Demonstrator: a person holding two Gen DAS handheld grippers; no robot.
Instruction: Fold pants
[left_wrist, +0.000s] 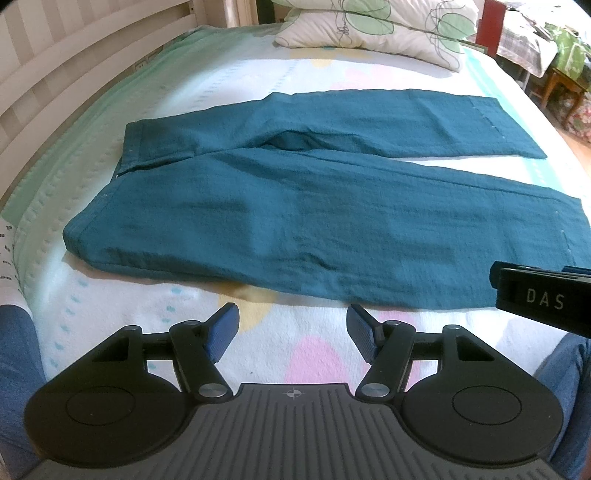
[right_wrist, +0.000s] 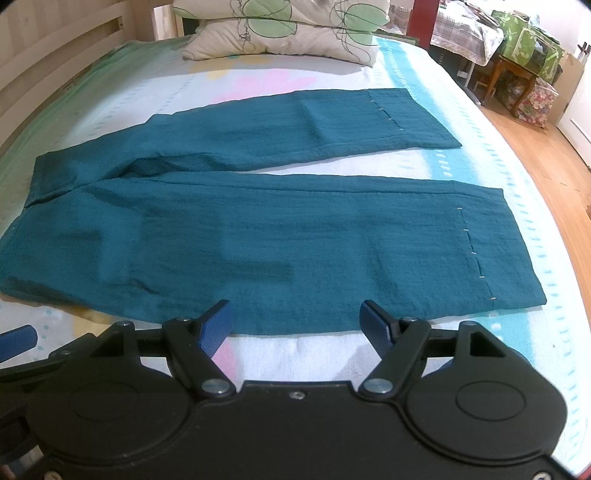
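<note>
Both sets of jaws stand wide and hold nothing: the left gripper (left_wrist: 293, 334) and right gripper (right_wrist: 295, 328) hover just short of the teal pants (right_wrist: 258, 236), which lie flat, 2 legs apart, waistband to the left, on the bed (left_wrist: 258, 74) before 2 pillows (right_wrist: 280, 33).

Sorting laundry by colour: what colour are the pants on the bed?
Dark teal, plain, no pattern: the pants show best in the right wrist view.

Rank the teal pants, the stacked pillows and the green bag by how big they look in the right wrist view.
1. teal pants
2. stacked pillows
3. green bag

The pillows and bag sit farther away, so true sizes stay unsure.
</note>
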